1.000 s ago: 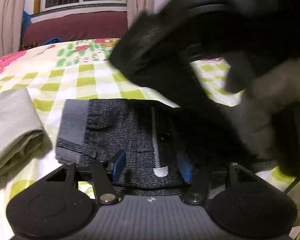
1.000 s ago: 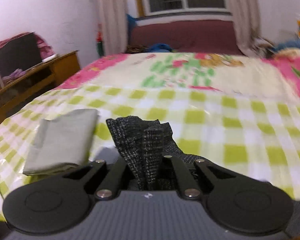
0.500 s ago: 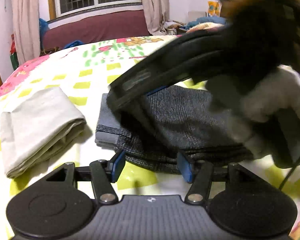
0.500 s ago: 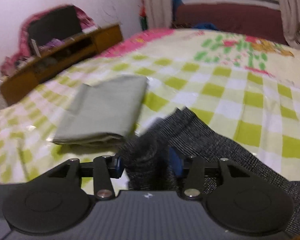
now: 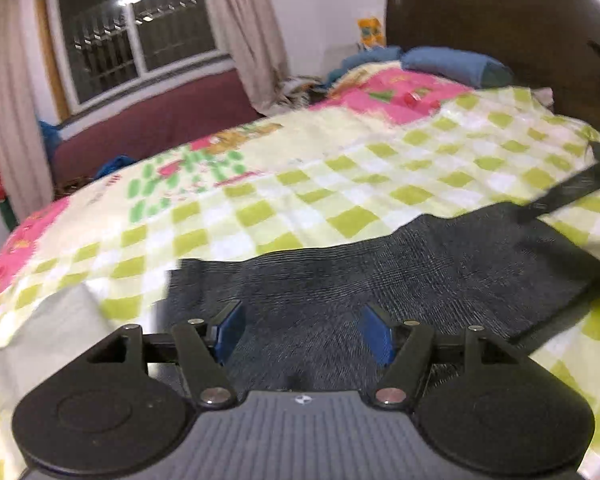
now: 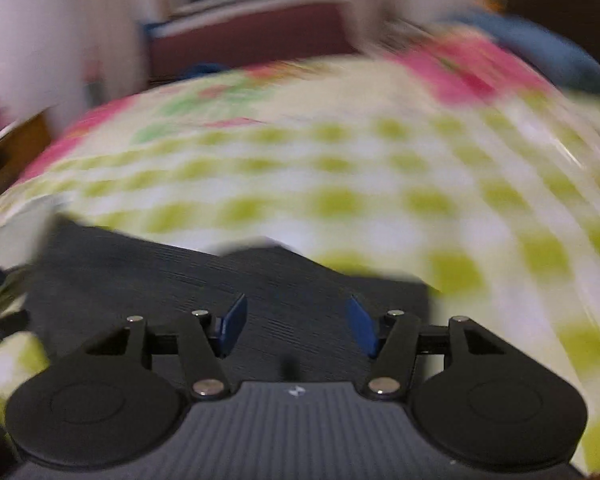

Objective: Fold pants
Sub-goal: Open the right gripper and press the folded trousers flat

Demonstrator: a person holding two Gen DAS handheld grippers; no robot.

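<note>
Left gripper point(image 5: 302, 334) angled downward, blue-padded fingers point(image 5: 229, 330) set well apart, having just opened further, pads clamping nothing. Right gripper point(image 6: 298, 330) likewise pitched down, fingers point(image 6: 362, 330) spread after just opening from a tight close, nothing pinched between pads. Right wrist view heavily blurred; a dark sliver of the right gripper at the far right edge of the left wrist view.

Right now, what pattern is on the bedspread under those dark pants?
The bedspread has lime-green and white checks, with pink and green prints further back. The left wrist view shows it best.

Likely bedroom: quilted bed point(image 5: 340, 168), headboard point(image 5: 500, 32)
</note>
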